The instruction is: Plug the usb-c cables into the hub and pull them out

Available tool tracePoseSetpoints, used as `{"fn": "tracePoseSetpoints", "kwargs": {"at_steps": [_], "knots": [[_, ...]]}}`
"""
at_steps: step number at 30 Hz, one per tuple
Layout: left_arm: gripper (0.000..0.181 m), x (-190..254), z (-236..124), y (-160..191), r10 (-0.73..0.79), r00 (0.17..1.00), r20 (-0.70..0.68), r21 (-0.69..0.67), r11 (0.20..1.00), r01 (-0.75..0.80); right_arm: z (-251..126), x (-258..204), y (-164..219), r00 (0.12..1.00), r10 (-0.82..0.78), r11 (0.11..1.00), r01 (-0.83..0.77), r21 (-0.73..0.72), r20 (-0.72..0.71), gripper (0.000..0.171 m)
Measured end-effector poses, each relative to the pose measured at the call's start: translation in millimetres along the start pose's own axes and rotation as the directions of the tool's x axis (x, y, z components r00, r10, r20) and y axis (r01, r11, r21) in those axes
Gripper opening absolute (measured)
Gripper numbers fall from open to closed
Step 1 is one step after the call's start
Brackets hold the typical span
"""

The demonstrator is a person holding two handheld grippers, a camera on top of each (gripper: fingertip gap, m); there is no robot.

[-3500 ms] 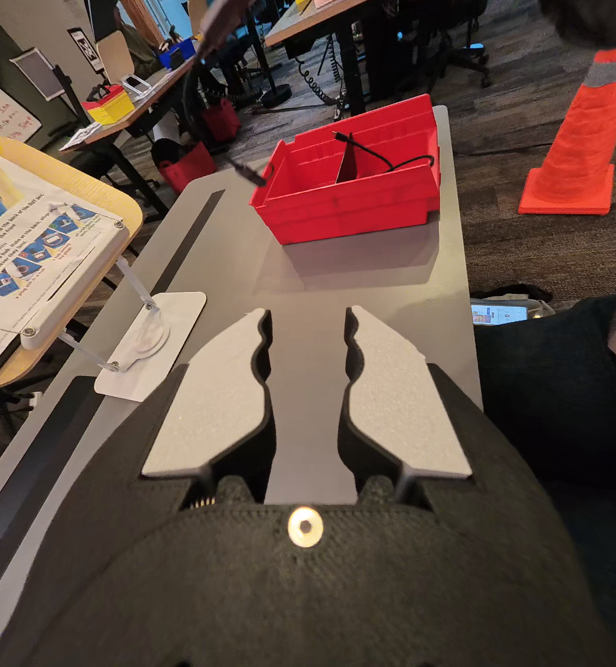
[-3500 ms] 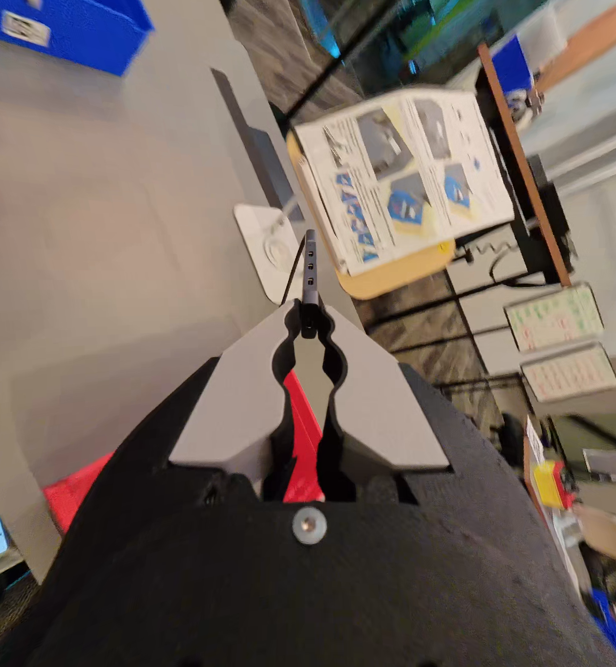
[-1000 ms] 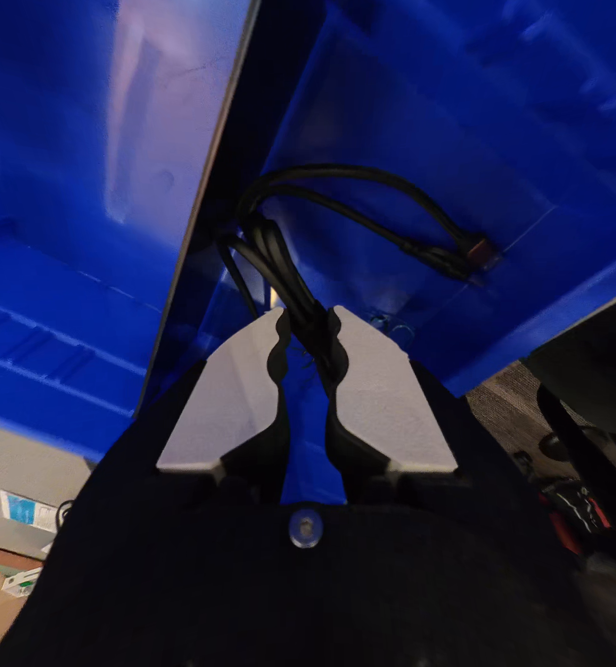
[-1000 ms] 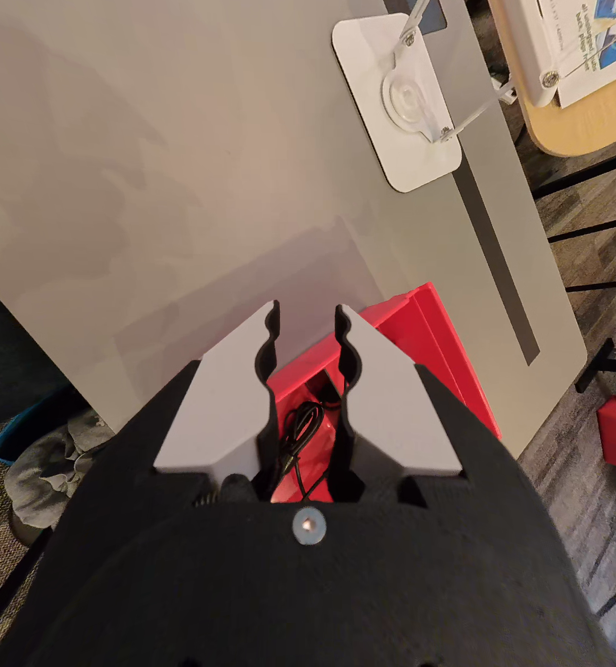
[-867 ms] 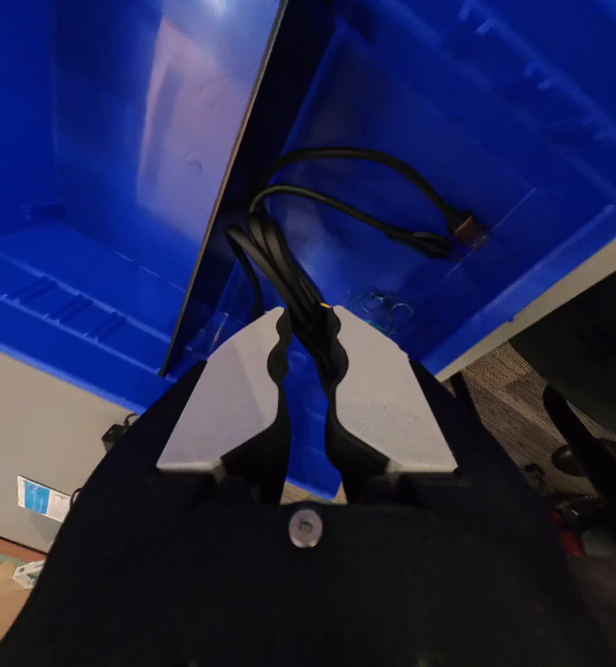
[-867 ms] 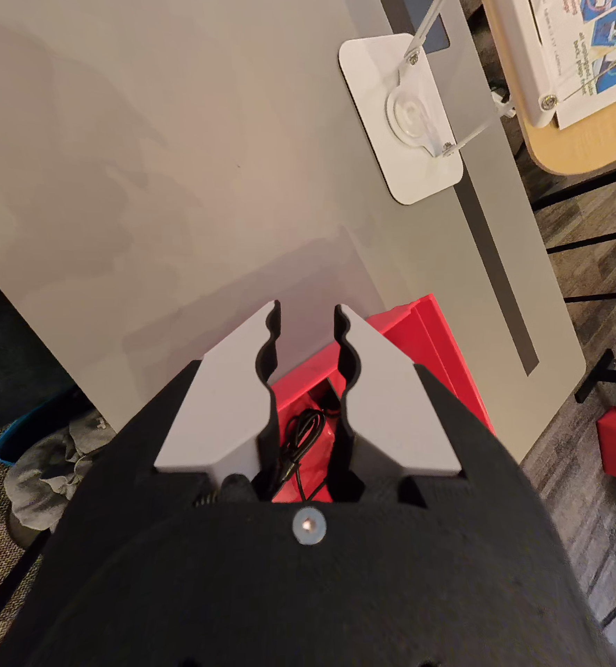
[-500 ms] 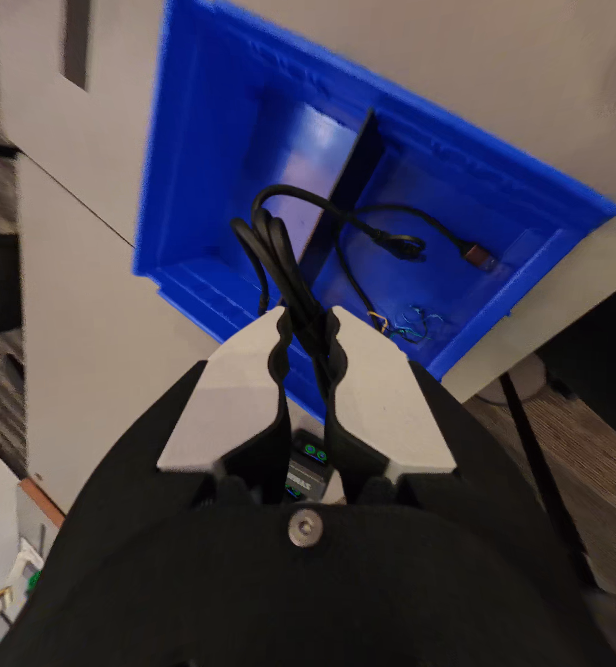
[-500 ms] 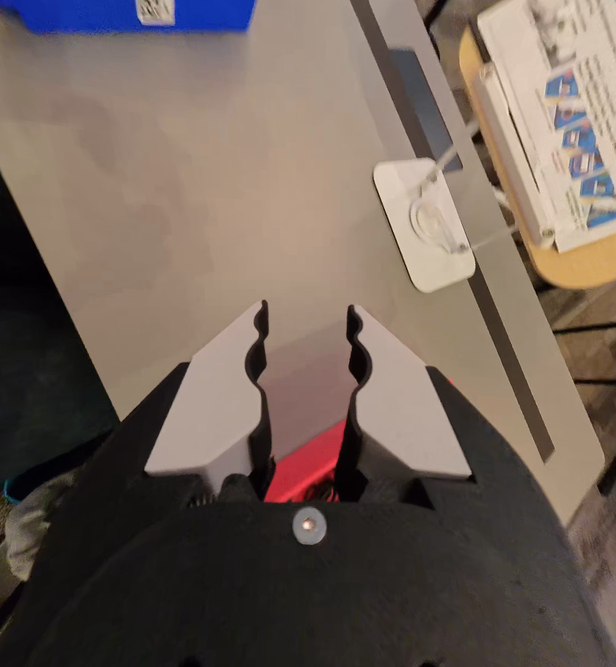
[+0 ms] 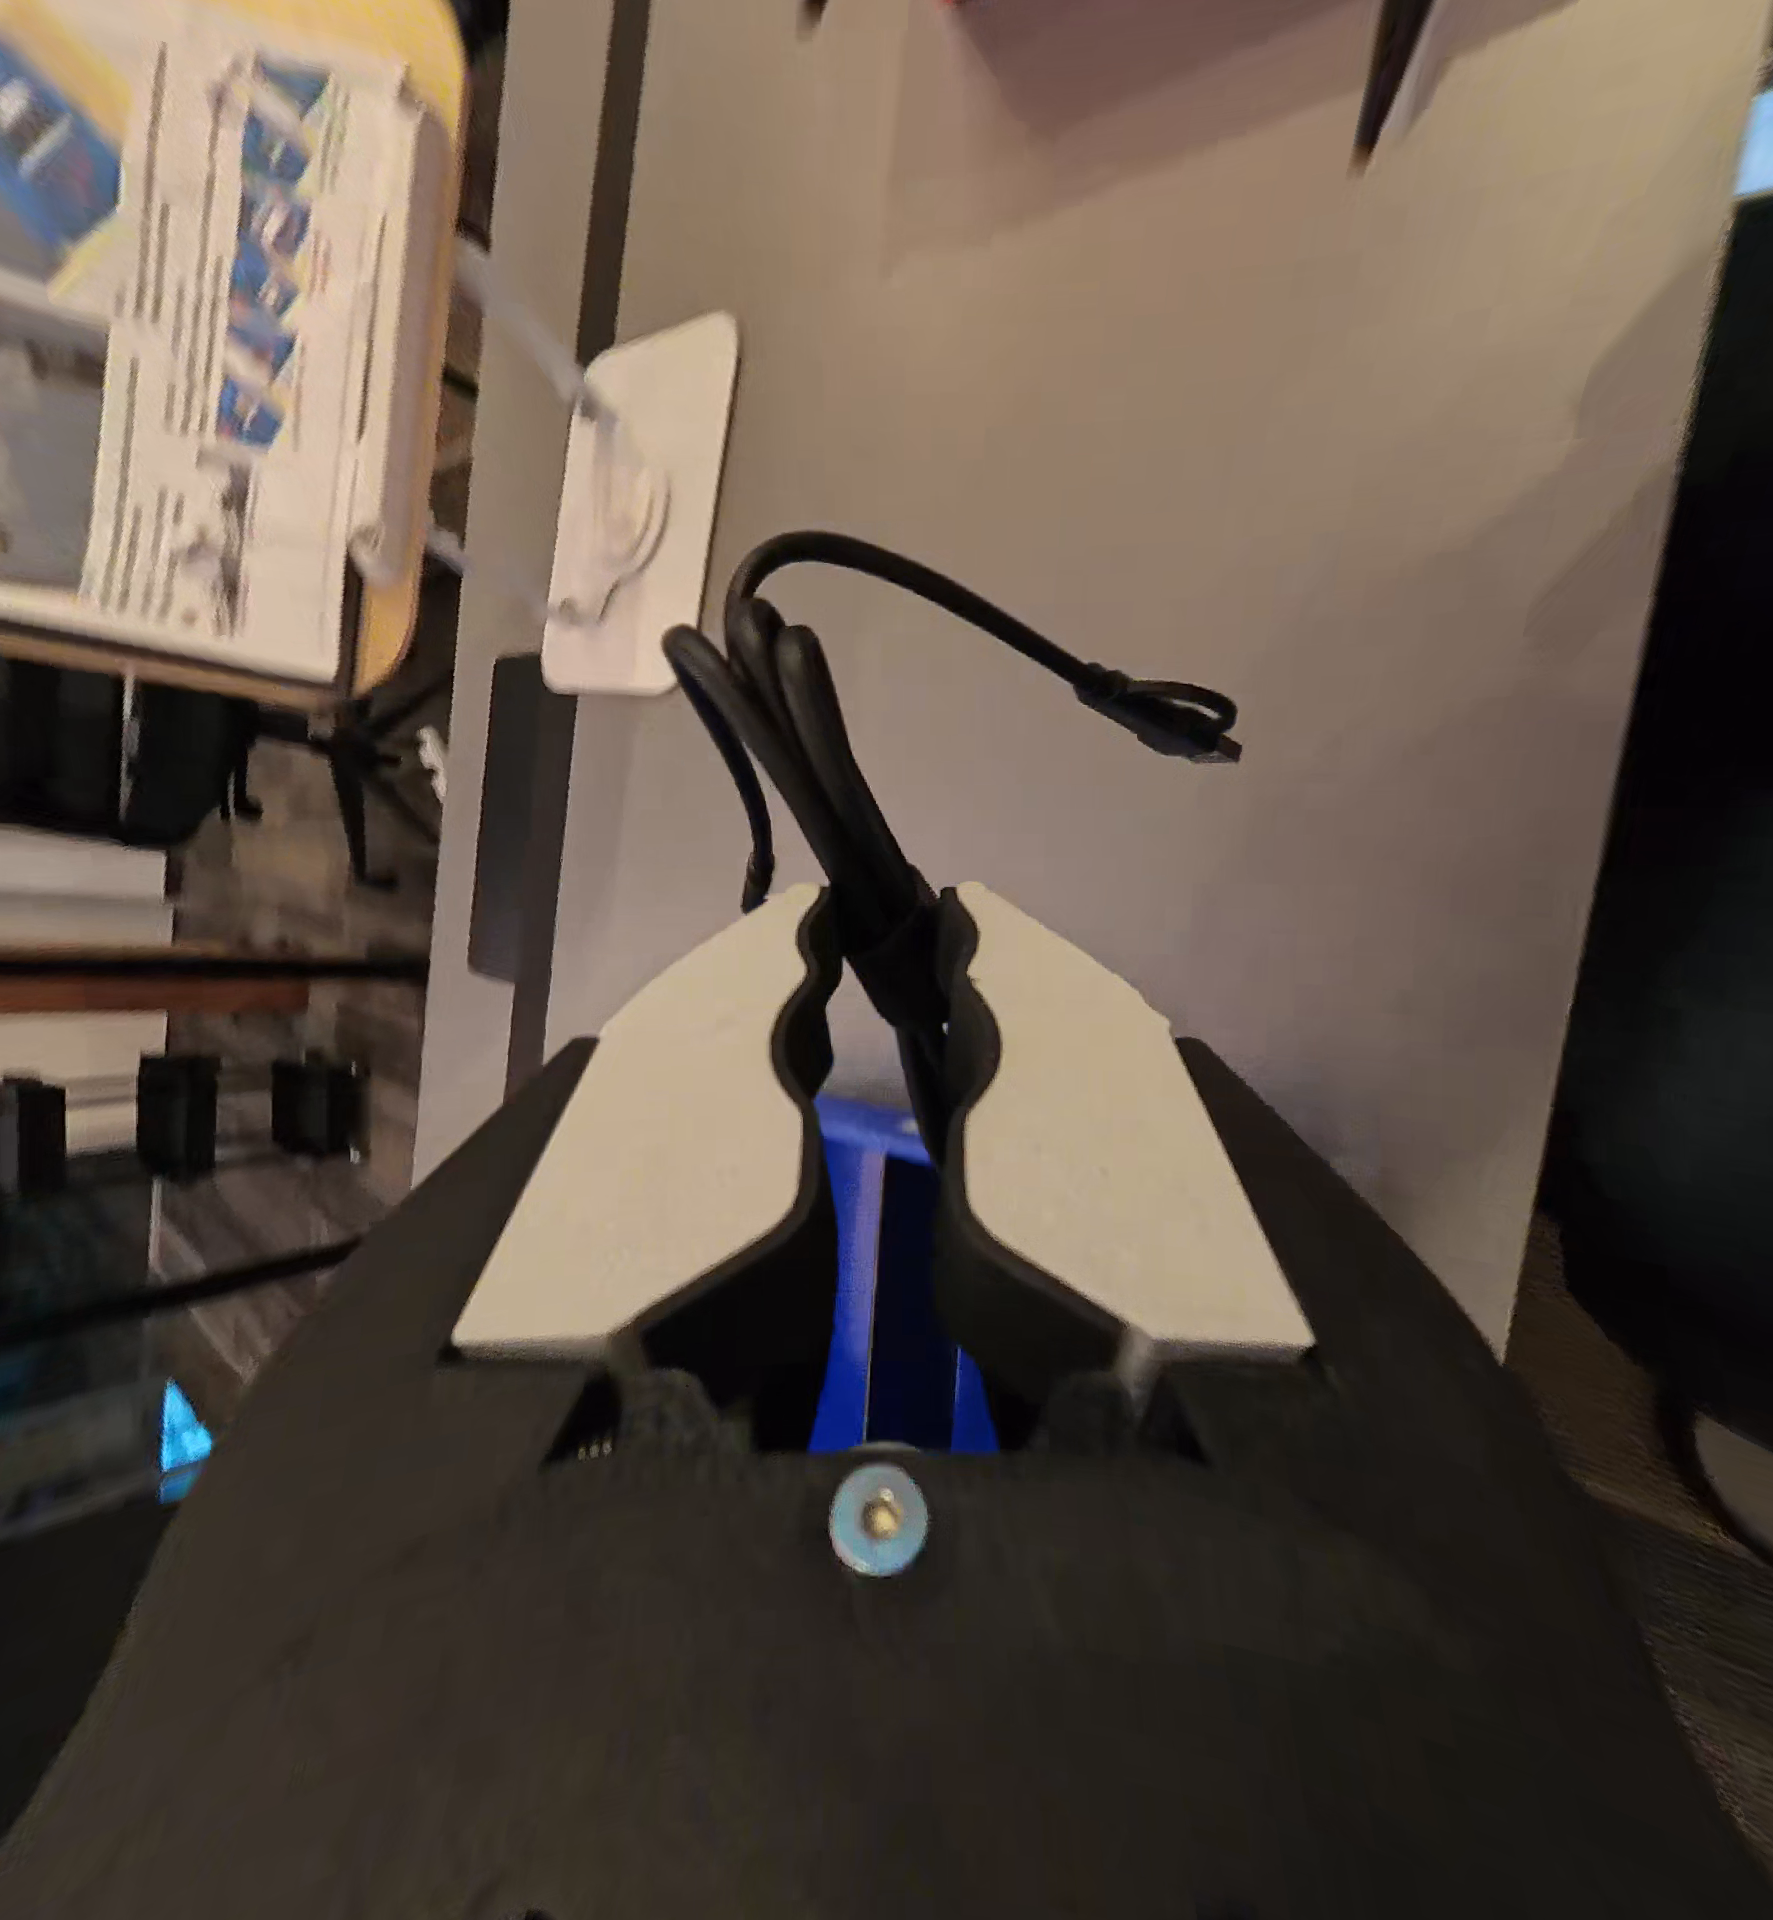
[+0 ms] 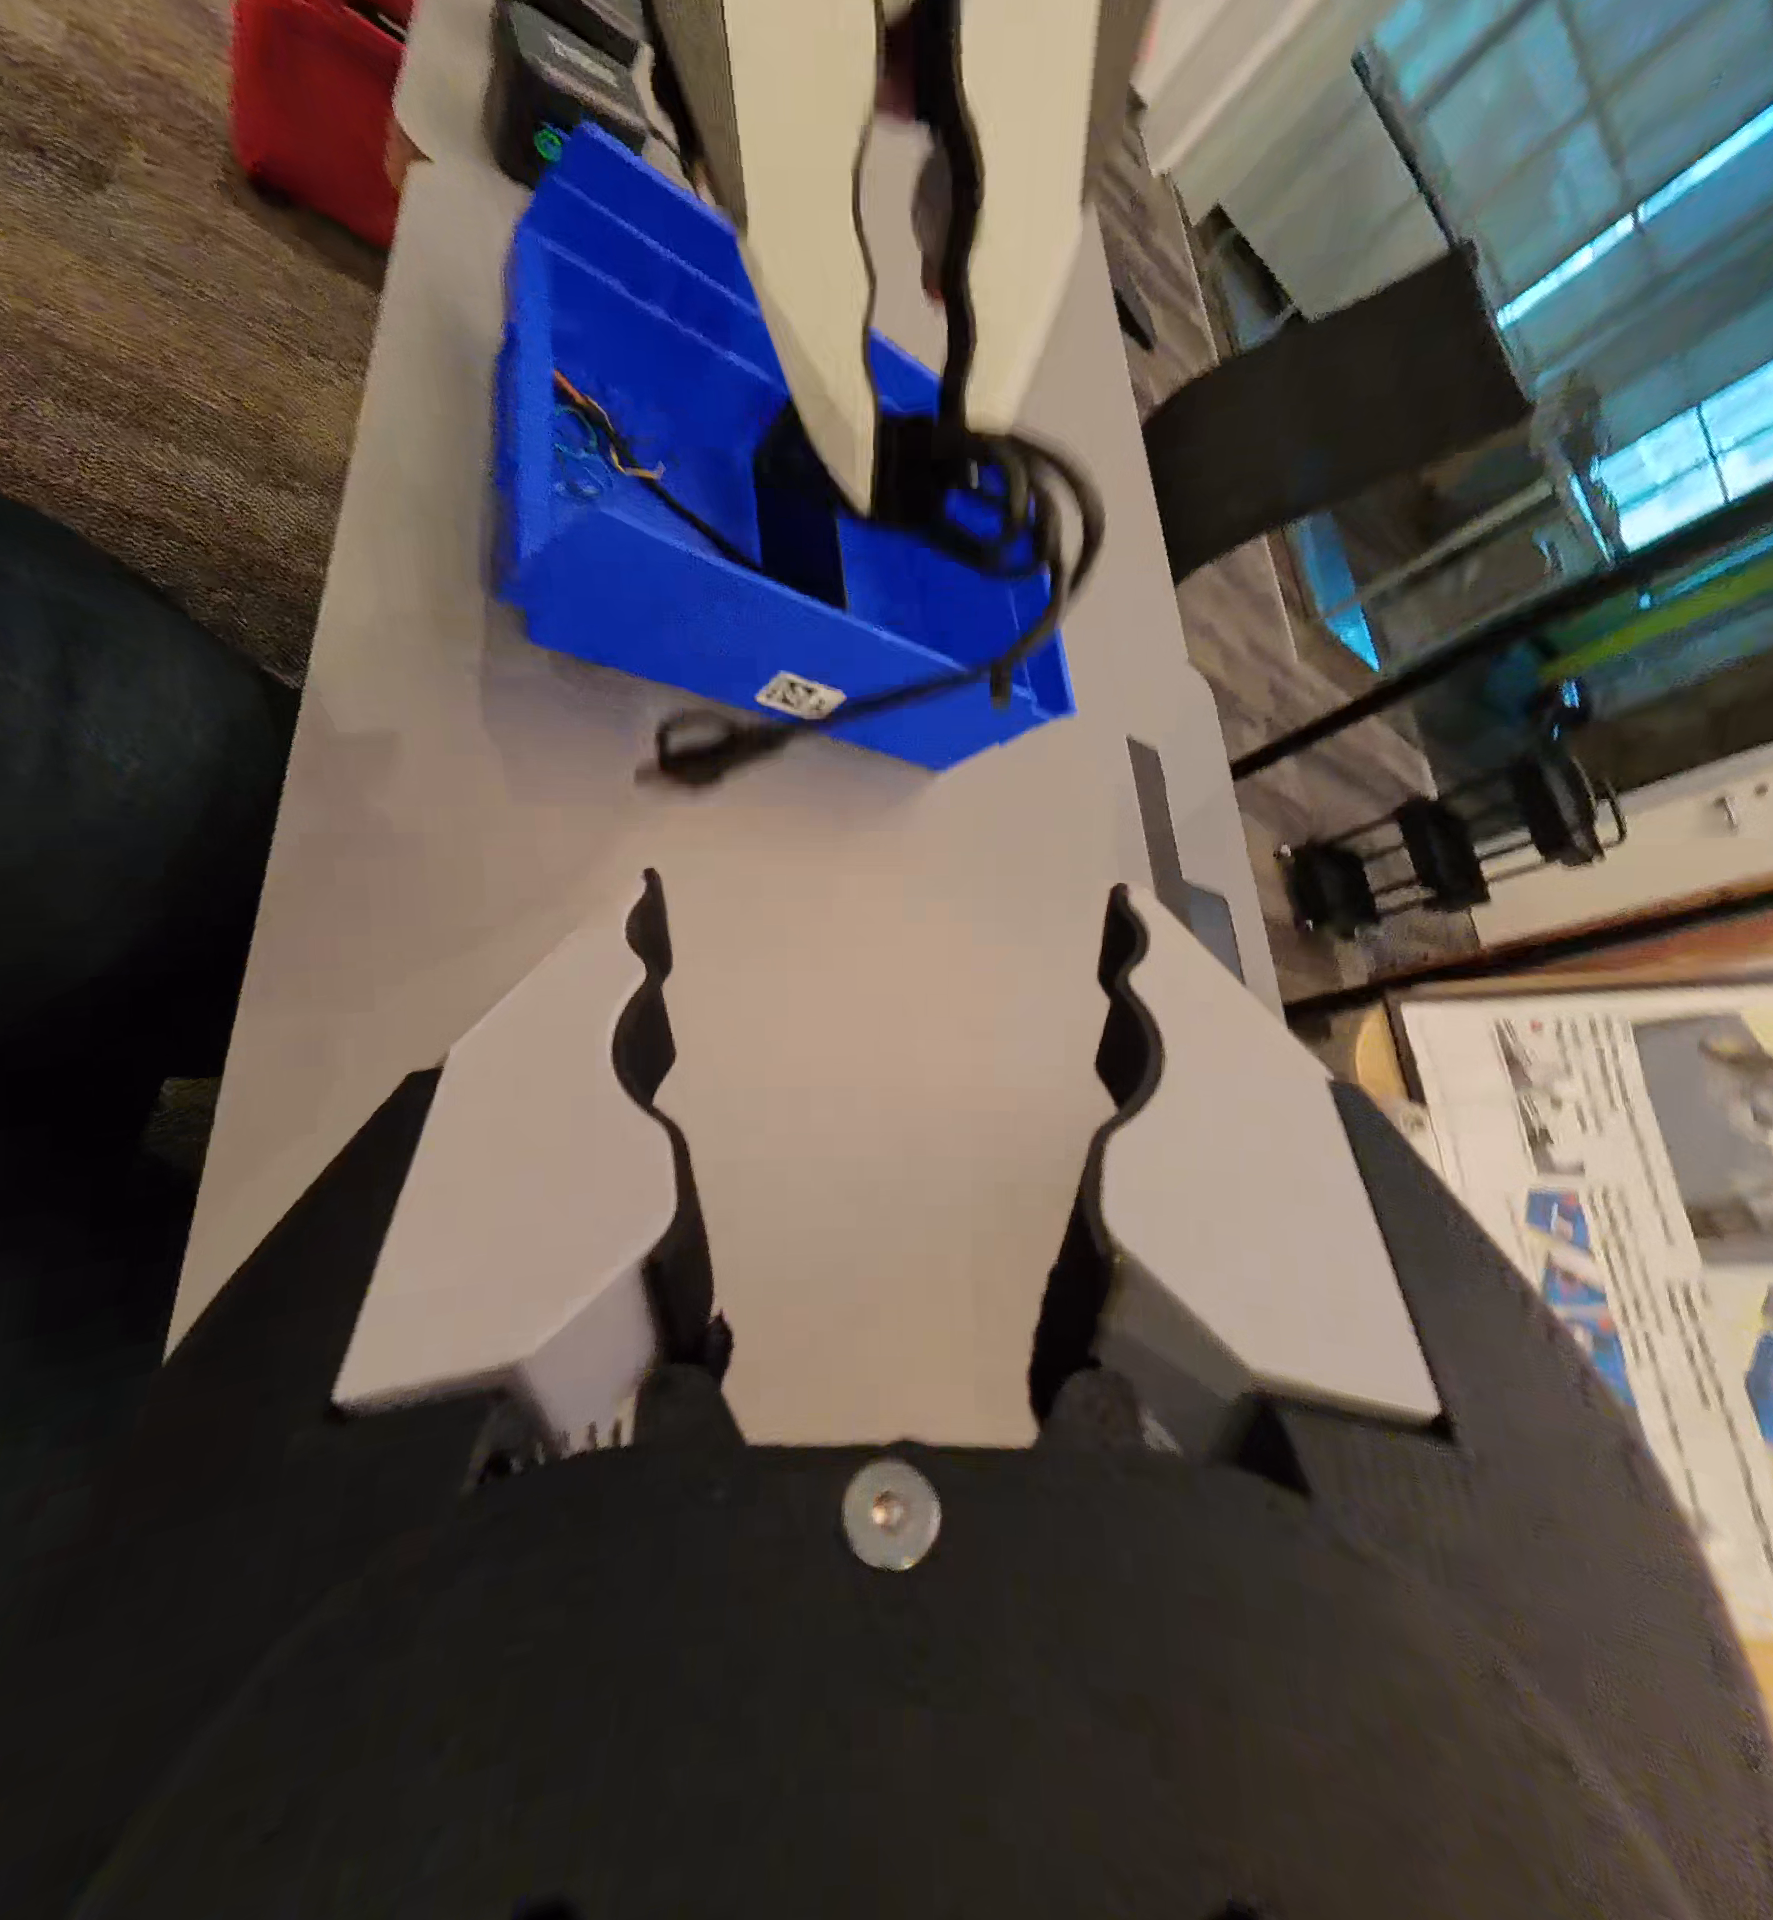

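Left claw (image 9: 882,904): its two pale, wavy-edged fingers are clamped together on a bundled black cable (image 9: 820,748), held in the air over the grey tabletop (image 9: 1225,436). The bundle is glossy and looped; one free end curves out to the right and ends in a small plug (image 9: 1188,727), clear of the surface. Below the fingers a strip of the blue bin (image 9: 861,1247) shows.

Right claw (image 10: 882,904): fingers spread wide apart, nothing between them, poised above a bare, matte stretch of tabletop (image 10: 861,1091). This middle stretch is open; the tabletop's long left edge runs beside a dark-clothed person (image 10: 51,779) and carpet, its right edge beside wood-look flooring.

Far along the tabletop in the right wrist view stands the blue bin (image 10: 674,613), a ribbed plastic tray with a dark divider and a small sticker on its near wall. A few thin coloured wires lie in its left compartment. The left claw (image 10: 923,416) hangs above the bin's right part with the cable (image 10: 1058,520) looping below it, and the trailing plug (image 10: 705,748) hangs just before the bin's near wall.

Left of the tabletop in the left wrist view: a white plate-shaped stand base (image 9: 643,520) near the edge and a printed sheet (image 9: 227,343) on a round yellow side table (image 9: 414,208). A dark object (image 10: 560,83) sits beyond the bin.
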State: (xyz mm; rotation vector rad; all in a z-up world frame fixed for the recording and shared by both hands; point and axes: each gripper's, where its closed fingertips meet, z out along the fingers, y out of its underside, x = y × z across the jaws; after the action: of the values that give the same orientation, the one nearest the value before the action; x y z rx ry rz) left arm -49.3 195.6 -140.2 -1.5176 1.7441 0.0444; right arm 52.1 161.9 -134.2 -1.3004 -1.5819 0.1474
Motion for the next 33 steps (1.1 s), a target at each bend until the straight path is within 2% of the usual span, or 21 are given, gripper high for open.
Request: {"fn": "tracePoseSetpoints", "kwargs": {"at_steps": [6, 7, 9, 12, 16, 23, 28, 33], "knots": [[0.017, 42, 30, -44, 0.155, 0.984, -0.086, 0.086, 0.985, -0.148, 29, -16, -13, 0.997, -0.069, 0.997, 0.069, 0.02, 0.039, 0.077], [0.017, 50, 33, -48, 0.178, 0.979, -0.103, 0.094, 0.981, -0.168, 31, -20, -13, 0.996, -0.072, 0.997, 0.071, 0.021, 0.054, 0.07], [0.017, 59, 38, -53, 0.204, 0.971, -0.122, 0.1, 0.976, -0.193, 35, -32, -7, 0.99, -0.087, 0.996, 0.087, -0.002, 0.111, 0.033], [0.015, 65, 41, -54, 0.228, 0.964, -0.138, 0.101, 0.971, -0.215, 33, -39, 1, 0.986, -0.077, 0.996, 0.083, -0.03, 0.147, 0.008], [0.014, 68, 39, -64, 0.216, 0.966, -0.143, 0.148, 0.97, -0.195, 23, -39, 1, 0.989, -0.052, 0.998, 0.056, -0.024, 0.14, 0.006], [0.019, 55, 36, -93, 0.159, 0.987, -0.029, 0.273, 0.951, -0.145, -9, -20, 10, 0.998, 0.016, 0.999, -0.015, -0.034, 0.059, 0.005], [0.016, 40, 28, -86, 0.147, 0.989, 0.031, 0.233, 0.961, -0.15, -50, 7, 57, 0.991, 0.127, 0.984, -0.13, -0.121, -0.029, 0.004], [0.013, 29, 26, -77, 0.132, 0.989, 0.064, 0.197, 0.97, -0.142, -134, 54, 118, 0.941, 0.232, 0.936, -0.285, -0.208, -0.246, 0.004]]}}
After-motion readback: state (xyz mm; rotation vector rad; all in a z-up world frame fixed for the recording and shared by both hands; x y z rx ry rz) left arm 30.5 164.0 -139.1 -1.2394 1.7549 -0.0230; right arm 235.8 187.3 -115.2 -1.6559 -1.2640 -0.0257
